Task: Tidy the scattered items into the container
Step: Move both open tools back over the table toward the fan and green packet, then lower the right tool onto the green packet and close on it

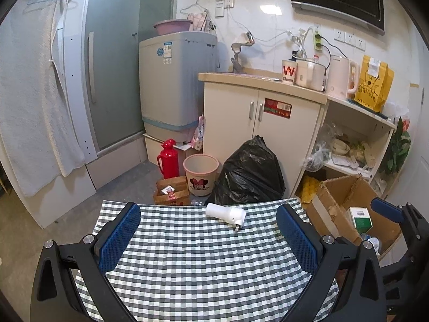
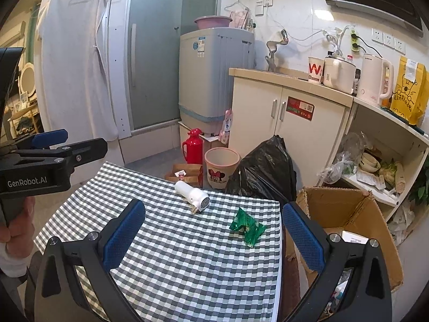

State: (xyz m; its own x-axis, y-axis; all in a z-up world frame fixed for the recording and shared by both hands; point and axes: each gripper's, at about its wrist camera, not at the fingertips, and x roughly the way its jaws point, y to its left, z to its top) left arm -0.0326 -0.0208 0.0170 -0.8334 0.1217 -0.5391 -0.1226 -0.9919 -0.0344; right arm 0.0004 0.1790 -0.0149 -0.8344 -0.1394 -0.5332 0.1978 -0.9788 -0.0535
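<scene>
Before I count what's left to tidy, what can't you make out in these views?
- Brown cardboard box contents: right wrist view, blocked by its near wall and the right gripper finger.
- Crumpled green foil wrapper: absent from the left wrist view, print unreadable.
- White plug-in device: label too small.
- Checked tablecloth near edge: cut off by the left gripper.
</scene>
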